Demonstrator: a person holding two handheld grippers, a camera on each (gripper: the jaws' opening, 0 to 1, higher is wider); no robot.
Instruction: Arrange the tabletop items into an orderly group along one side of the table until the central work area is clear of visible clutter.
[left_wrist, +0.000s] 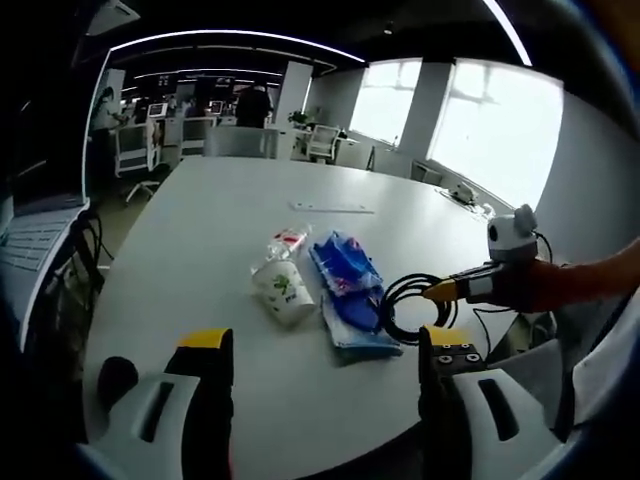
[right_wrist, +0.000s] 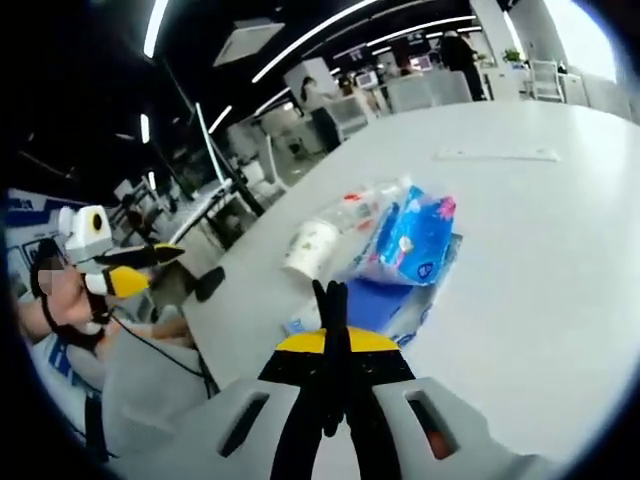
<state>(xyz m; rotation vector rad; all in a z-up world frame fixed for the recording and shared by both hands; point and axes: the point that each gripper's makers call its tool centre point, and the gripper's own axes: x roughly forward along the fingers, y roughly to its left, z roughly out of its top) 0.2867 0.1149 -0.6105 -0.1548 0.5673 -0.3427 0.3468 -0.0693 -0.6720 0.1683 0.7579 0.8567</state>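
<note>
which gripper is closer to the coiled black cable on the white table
Right. The right gripper has its shut tips right beside the coiled black cable. The left gripper is open, back by the table's near edge, well apart from it.

Right gripper (right_wrist: 331, 300) up front, its black jaws pressed together with nothing between them, tips over the near edge of a flat blue packet (right_wrist: 372, 302). On that packet lies a blue tissue pack (right_wrist: 415, 236) with pink print. Just left of it, a white paper cup (right_wrist: 310, 247) on its side, a clear plastic bottle (right_wrist: 362, 207) behind. All on the white table (right_wrist: 540, 260). Far left, the left gripper (right_wrist: 160, 256) hangs off the table edge, yellow-tipped jaws apart.
</note>
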